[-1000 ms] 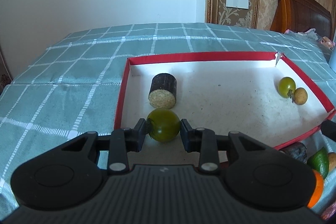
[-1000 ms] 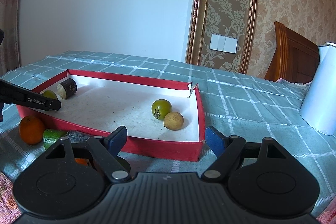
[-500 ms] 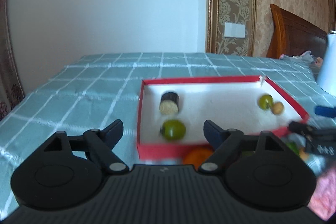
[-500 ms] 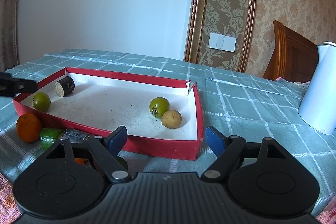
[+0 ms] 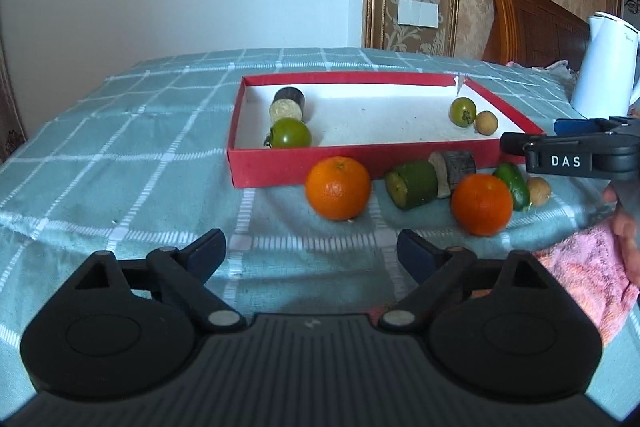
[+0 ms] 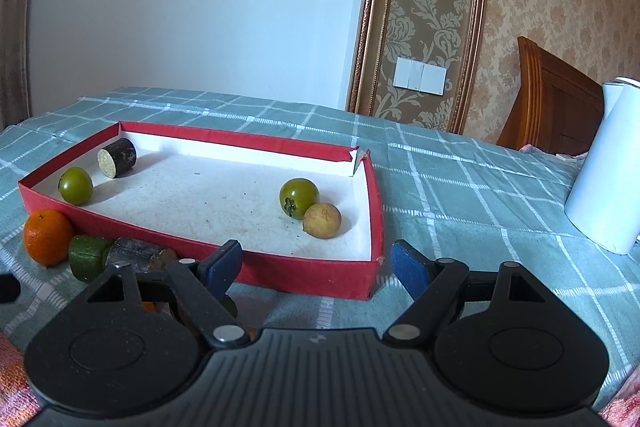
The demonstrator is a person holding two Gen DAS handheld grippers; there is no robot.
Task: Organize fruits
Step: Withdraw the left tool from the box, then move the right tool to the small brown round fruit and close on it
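Note:
A red tray (image 5: 256,171) (image 6: 304,277) lies on the checked cloth. It holds a green tomato (image 5: 291,133) (image 6: 75,185) beside a dark cylinder piece (image 5: 287,103) (image 6: 117,157) at its left end. A second green tomato (image 5: 463,111) (image 6: 298,197) and a small tan fruit (image 5: 486,123) (image 6: 322,220) lie at its right end. In front of the tray lie two oranges (image 5: 338,187) (image 5: 481,204), a green cut piece (image 5: 412,183) (image 6: 86,257), a dark cylinder (image 5: 456,167) (image 6: 138,254), a green fruit (image 5: 512,183) and another tan fruit (image 5: 538,190). My left gripper (image 5: 312,255) is open and empty, back from the oranges. My right gripper (image 6: 318,263) is open and empty at the tray's near right corner.
A white kettle (image 5: 604,65) (image 6: 608,171) stands to the right of the tray. A pink cloth (image 5: 588,271) lies at the near right. A wooden headboard (image 5: 532,23) and a wall stand behind the table.
My left gripper opened and let go of the green tomato in the tray's left end, then drew back toward the near edge. My right gripper stayed nearly still.

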